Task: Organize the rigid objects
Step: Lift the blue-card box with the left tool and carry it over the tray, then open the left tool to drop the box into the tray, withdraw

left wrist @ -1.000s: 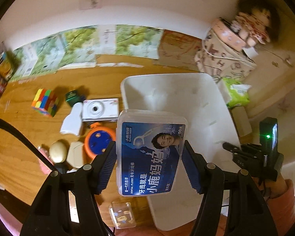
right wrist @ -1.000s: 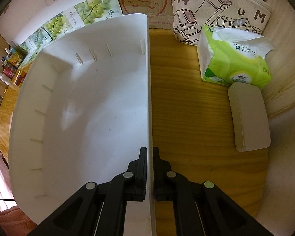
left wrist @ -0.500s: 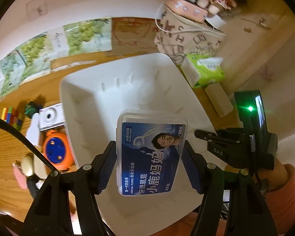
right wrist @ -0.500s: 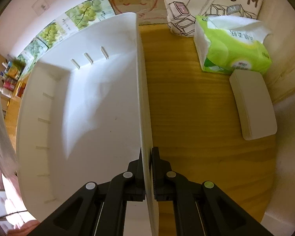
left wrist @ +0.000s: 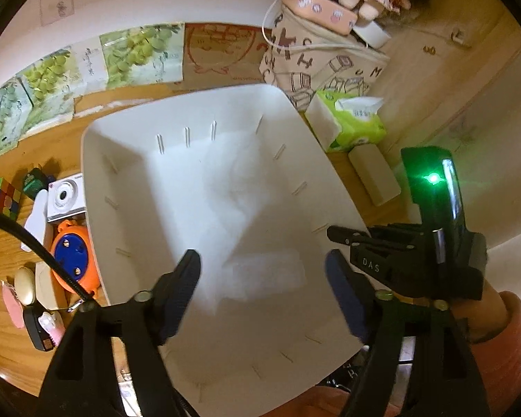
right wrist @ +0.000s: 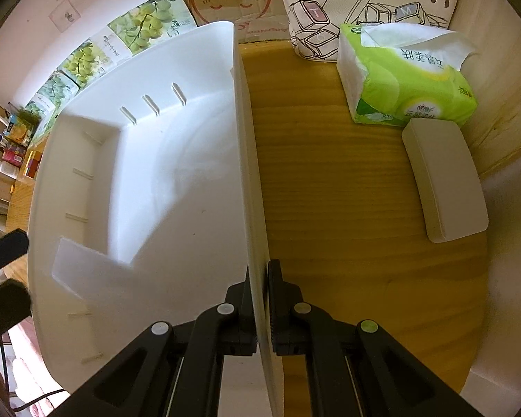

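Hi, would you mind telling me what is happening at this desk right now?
A person is sorting small items into a white bin. The right gripper is clamped on the bin's side wall. The left gripper hangs open above the bin, over a pale flat box lying on the floor inside. A toy camera and a puzzle cube wait on the wooden desk.
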`<action>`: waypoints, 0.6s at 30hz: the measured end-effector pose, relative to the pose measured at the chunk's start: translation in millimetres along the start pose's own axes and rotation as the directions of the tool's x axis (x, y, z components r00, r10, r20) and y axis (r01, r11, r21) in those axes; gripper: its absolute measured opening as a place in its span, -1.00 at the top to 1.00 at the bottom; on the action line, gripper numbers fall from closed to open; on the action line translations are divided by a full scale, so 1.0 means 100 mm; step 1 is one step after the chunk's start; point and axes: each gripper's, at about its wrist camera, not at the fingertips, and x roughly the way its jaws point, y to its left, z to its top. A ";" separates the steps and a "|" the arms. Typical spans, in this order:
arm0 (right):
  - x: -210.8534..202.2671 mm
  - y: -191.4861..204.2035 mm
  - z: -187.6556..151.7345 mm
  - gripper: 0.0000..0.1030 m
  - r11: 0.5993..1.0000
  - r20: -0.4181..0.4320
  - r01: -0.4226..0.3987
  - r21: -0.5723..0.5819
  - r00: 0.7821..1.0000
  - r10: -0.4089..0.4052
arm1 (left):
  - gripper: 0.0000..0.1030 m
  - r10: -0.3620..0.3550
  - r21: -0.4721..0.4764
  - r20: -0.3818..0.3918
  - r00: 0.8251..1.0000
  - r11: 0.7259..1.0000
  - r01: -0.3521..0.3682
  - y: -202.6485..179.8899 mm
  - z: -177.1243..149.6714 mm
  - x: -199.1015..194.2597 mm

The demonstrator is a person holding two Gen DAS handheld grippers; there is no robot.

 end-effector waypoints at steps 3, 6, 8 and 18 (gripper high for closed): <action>0.00 0.02 0.00 0.92 1.000 -0.001 0.006 -0.004 1.000 -0.006 | -0.55 0.009 -0.005 0.036 0.999 1.000 -0.009 0.04 -0.03 -0.10; 0.00 0.03 0.01 0.92 1.000 -0.003 0.010 -0.005 1.000 -0.010 | -0.55 0.018 -0.028 0.058 0.998 0.999 -0.016 0.12 -0.08 -0.19; 0.00 0.04 0.01 0.92 1.000 -0.005 0.011 -0.004 1.000 -0.011 | -0.55 0.028 -0.049 0.076 0.997 0.998 -0.024 0.20 -0.13 -0.27; 0.00 0.02 0.02 0.93 0.999 -0.007 0.025 0.022 1.000 -0.025 | -0.55 0.108 -0.147 0.114 0.988 0.985 -0.091 0.55 -0.38 -0.56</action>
